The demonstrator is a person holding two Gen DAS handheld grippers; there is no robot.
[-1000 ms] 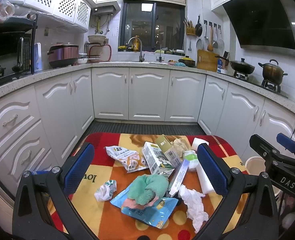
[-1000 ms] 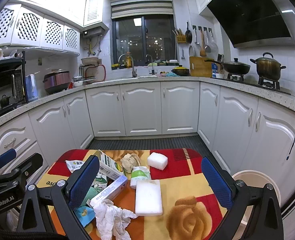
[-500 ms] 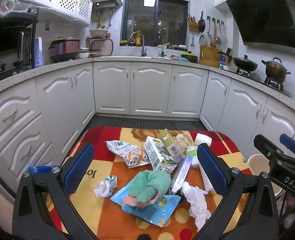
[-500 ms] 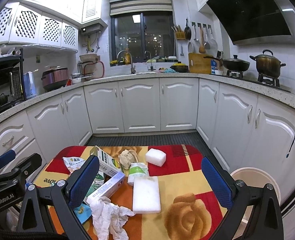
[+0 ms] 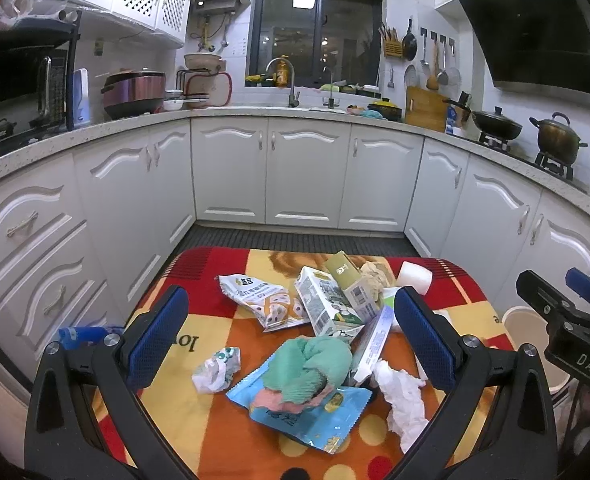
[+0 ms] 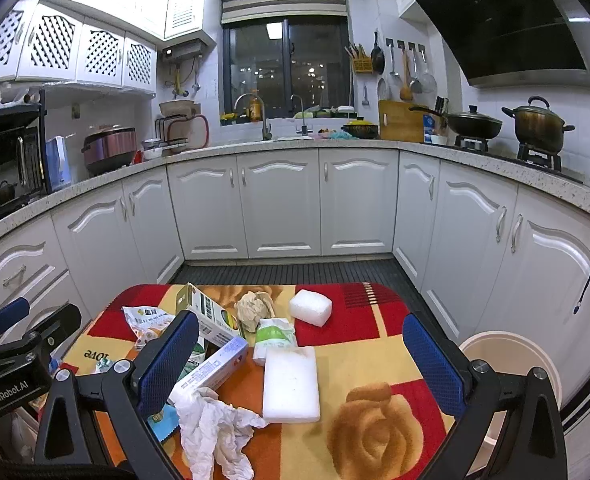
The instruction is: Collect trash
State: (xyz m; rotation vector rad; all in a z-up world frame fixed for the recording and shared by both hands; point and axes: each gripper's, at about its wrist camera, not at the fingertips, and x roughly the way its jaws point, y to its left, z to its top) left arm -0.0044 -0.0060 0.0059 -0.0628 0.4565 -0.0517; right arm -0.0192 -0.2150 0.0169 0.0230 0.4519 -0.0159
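Your left gripper [image 5: 289, 334] hangs wide open above a crowded patch of the table [image 5: 231, 436]: a green cloth [image 5: 309, 368] on a blue packet [image 5: 307, 416], leaning cartons [image 5: 327, 304], a long box [image 5: 371, 344] and a crumpled tissue [image 5: 405, 400] lie touching, leaving no bare gap between them. To your left the cloth-covered top lies open around a small wrapper ball [image 5: 215, 370]. Your right gripper [image 6: 295, 364], jaws spread, has bare tabletop on its right side up to the bin [image 6: 513, 364], while a flat white foam block [image 6: 291, 384] and another tissue [image 6: 215, 428] block the middle.
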